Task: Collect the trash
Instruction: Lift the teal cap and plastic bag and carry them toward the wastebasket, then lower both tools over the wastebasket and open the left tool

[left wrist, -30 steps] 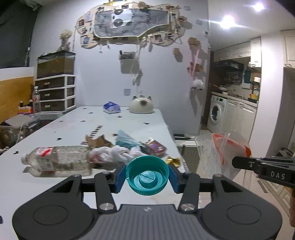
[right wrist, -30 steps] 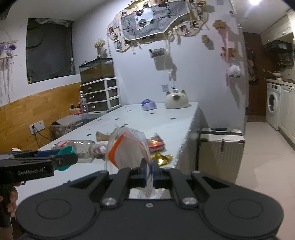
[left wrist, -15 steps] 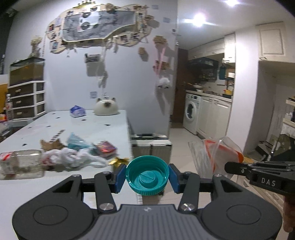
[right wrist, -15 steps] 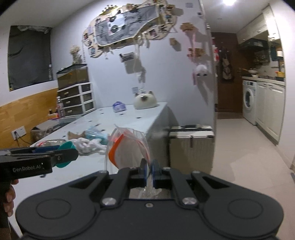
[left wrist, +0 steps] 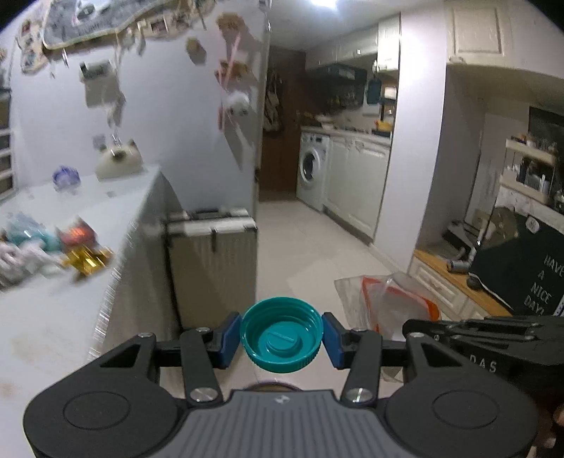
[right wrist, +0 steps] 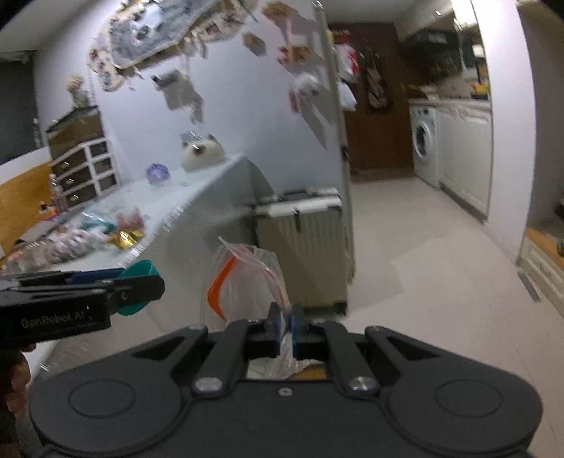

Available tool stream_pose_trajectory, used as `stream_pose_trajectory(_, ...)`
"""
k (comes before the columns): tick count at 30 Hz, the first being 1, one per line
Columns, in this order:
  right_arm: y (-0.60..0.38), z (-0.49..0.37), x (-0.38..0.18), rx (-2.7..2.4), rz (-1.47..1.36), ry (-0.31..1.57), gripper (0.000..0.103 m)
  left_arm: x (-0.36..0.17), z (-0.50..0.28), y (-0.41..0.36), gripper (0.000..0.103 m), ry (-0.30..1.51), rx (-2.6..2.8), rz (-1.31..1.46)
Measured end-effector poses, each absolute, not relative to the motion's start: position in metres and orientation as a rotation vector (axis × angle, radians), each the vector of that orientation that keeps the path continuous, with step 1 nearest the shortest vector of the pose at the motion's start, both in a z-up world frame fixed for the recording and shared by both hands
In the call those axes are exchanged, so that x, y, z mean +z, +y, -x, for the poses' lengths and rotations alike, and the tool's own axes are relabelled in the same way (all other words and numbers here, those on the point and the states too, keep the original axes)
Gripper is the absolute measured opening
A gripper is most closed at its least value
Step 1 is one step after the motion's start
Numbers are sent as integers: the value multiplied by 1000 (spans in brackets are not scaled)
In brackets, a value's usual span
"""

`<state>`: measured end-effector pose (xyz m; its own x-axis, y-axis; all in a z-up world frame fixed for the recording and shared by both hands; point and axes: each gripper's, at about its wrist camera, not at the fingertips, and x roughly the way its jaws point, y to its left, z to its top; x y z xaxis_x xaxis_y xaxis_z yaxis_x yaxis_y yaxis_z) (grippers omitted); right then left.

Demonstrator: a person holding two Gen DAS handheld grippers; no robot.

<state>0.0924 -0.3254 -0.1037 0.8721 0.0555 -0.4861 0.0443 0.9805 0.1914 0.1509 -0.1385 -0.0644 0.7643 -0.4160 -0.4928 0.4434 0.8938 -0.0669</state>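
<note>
Both grippers have swung away from the white table (left wrist: 53,317), which now sits off to the left with the remaining wrappers (left wrist: 84,259) on it, and they face the tiled floor. The left gripper (left wrist: 282,334) pinches the teal bottle cap (left wrist: 282,336) squarely between its blue pads, hollow side up. Just beside it the right gripper (right wrist: 284,326), pressed together, clamps an edge of the clear zip bag (right wrist: 243,278); probably the bag's mouth must be held open and steady beneath the cap before it is let go.

Dim indoor light, ceiling lamp (left wrist: 326,3) glare, table (left wrist: 53,317) clutter perhaps motion-blurred, fisheye-bent edges
</note>
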Motion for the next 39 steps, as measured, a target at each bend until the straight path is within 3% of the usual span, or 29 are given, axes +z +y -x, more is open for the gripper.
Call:
stream_pose_trajectory(12,-375,-129,-220,-28,-314,723,6,-195,-221,-194,50,813,-472,-15)
stream_pose_trajectory(25,-400,-208,-347,-63,-413,919,6,-336,-310,-197,50,1024,-370,7)
stream_pose_trajectory(39,-391,-301,-441,-79,-567,1052,6,-425,-367,-188,50,1167,-307,62)
